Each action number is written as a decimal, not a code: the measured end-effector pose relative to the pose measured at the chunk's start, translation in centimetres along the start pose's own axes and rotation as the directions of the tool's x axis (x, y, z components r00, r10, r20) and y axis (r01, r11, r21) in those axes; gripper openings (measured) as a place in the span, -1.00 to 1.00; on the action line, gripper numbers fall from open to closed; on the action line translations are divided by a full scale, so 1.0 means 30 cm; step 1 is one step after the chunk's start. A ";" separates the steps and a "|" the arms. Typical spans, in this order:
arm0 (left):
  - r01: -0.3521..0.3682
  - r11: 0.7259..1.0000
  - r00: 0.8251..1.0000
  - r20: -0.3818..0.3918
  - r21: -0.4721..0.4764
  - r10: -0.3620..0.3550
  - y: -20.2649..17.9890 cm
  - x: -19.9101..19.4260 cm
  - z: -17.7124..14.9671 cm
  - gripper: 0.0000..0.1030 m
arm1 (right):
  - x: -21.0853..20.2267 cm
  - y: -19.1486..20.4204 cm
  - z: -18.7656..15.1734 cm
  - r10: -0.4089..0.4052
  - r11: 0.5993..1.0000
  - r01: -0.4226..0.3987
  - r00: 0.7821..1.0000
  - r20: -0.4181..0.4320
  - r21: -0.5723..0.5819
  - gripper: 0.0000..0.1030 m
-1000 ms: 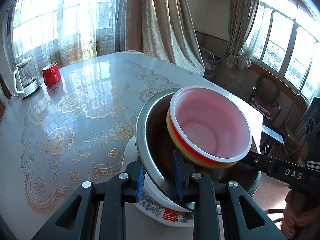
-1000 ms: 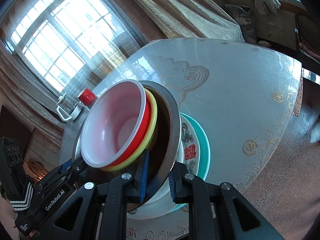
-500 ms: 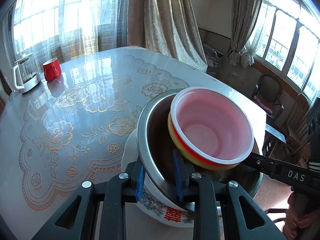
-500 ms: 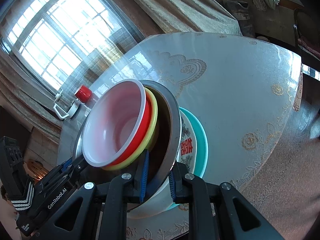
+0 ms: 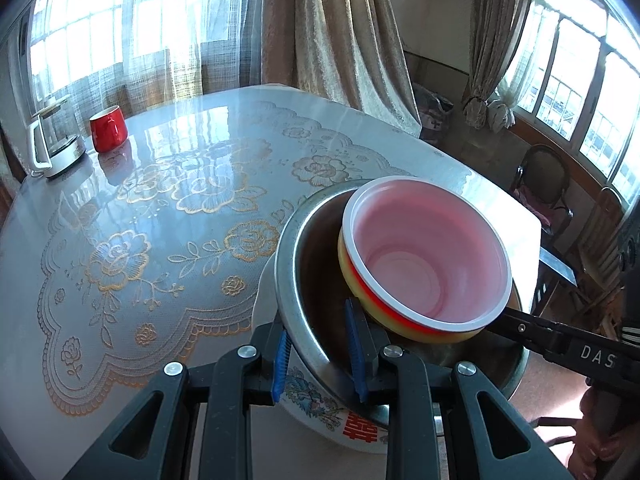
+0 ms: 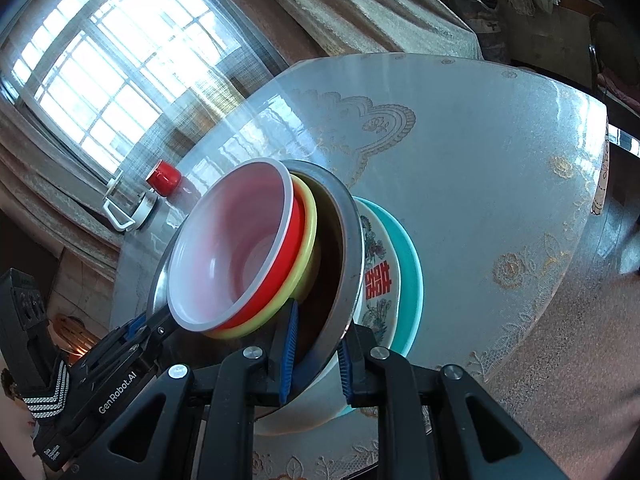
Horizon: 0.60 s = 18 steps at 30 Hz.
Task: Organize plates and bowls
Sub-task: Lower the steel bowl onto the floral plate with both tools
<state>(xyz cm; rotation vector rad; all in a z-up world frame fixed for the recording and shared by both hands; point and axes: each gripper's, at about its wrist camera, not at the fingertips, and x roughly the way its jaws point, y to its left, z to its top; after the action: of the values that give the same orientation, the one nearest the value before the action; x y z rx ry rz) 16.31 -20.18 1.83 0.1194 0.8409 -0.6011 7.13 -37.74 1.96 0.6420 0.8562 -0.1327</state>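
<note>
**Two grippers pinching one steel bowl's rim**

A red mug point(image 5: 108, 128) stands at the tabletop's point(image 5: 168, 184) far left corner. Near its front edge, the left gripper point(image 5: 319, 355) and right gripper point(image 6: 315, 354) each clamp the round stainless-steel bowl point(image 5: 308, 264), which holds nested white, red and yellow plastic bowls point(image 5: 428, 264) above a floral plate point(image 6: 376, 276).

Strong daylight is pouring in through the tall gridded windows point(image 5: 132, 28), blown out to near white behind the sheer curtains. The glossy lace-patterned surface point(image 5: 168, 184) catches it in broad, streaky glare with window reflections across its far half. In the right wrist view the window point(image 6: 116, 64) flares again and the surface point(image 6: 480, 168) looks hazy and milky. Fisheye bending curves every frame edge, with black vignette in the corners. The black tongs point(image 5: 318, 354) sit dark, near silhouette; the steel bowl's rim point(image 5: 288, 280) glints. Focus holds sharp at centre.
</note>
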 end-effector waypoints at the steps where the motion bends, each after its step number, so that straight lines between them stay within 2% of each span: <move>1: 0.000 1.000 1.000 -0.001 -0.001 0.000 0.000 0.000 -0.002 -0.49 | 0.001 -0.002 -0.001 0.001 1.000 -0.001 1.000 -0.001 0.002 -0.64; 13: -0.021 1.000 0.999 -0.025 -0.020 0.021 0.011 0.041 -0.025 -0.49 | 0.027 0.004 -0.015 -0.010 1.000 0.010 1.000 -0.011 -0.015 -0.60; 18: -0.014 1.000 1.000 -0.026 -0.028 0.013 0.020 0.049 -0.039 -0.48 | 0.021 -0.010 -0.016 0.012 1.000 -0.012 1.000 -0.014 0.011 -0.56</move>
<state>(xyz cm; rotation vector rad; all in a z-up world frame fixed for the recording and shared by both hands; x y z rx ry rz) 16.60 -19.97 -0.12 0.1073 0.8722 -0.5758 7.11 -37.62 1.13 0.6586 0.8656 -0.1224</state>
